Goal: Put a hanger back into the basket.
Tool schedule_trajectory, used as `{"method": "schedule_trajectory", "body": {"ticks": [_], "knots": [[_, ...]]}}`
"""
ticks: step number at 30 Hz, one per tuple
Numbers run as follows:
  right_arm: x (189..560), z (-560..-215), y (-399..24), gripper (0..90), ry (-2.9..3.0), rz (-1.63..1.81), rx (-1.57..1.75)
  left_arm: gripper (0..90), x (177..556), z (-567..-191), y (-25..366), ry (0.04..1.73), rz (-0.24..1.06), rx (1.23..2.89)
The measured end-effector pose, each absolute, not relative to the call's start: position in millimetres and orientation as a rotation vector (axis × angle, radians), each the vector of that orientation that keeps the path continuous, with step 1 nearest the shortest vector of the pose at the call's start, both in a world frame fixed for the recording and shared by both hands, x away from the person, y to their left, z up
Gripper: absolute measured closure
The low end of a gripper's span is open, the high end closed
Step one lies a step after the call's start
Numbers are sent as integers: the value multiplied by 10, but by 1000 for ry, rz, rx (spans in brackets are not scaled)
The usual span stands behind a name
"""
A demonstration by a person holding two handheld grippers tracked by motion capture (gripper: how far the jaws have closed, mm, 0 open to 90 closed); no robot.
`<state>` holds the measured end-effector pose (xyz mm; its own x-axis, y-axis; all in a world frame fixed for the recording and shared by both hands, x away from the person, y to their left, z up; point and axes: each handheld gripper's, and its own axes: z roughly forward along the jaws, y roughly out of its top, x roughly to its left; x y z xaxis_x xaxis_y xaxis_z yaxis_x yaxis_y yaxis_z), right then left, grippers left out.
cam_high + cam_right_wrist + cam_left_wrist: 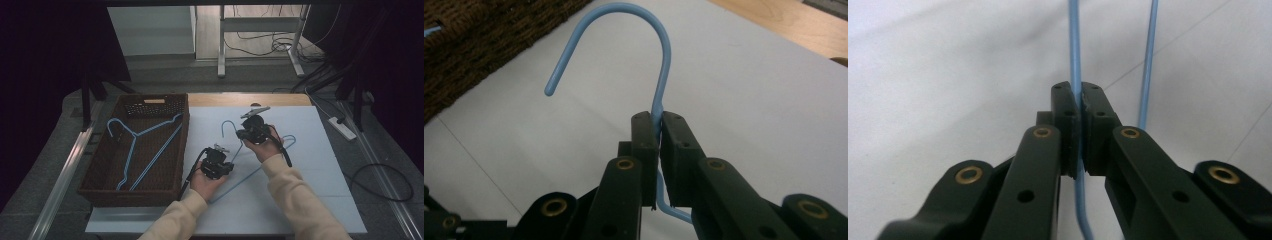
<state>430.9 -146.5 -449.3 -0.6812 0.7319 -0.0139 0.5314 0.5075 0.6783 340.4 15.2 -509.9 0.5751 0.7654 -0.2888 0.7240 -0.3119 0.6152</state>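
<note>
altogether two blue hangers: one (141, 145) in basket (95, 185), one (260, 167) gripped.

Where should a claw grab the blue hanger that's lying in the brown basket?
Probably at the straight neck under the hook of the hanger in the basket, coming down from above. The basket has walls all round, so sideways is blocked, and the thin wire lies flat. The right claw already pinches the table hanger at its neck.

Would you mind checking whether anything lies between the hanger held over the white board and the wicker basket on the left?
Nothing visible blocks the way. The held hanger is clamped by the left gripper and right gripper, and only bare white board separates it from the basket. Another blue hanger already lies inside the basket.
</note>
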Motion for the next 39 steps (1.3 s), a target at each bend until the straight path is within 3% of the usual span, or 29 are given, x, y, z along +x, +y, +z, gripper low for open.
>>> {"method": "schedule_trajectory", "body": {"ticks": [3, 8, 13, 21, 39], "knots": [[4277, -4448, -1542, 770, 2435, 1007, 1071, 864, 3402, -5070, 188, 1190, 67, 2044], [4193, -4366, -1689, 528, 2368, 1097, 1105, 864, 3381, -5022, 210, 1181, 64, 2005], [4064, -4295, -1897, 418, 2311, 1187, 1133, 865, 3349, -4954, 221, 1170, 69, 1964], [3781, -4264, -2197, 347, 2259, 1282, 1100, 866, 3312, -4837, 222, 1139, 84, 1941], [3178, -4457, -2772, 315, 2177, 1362, 1092, 866, 3216, -4540, 253, 1064, 102, 1886]]}}
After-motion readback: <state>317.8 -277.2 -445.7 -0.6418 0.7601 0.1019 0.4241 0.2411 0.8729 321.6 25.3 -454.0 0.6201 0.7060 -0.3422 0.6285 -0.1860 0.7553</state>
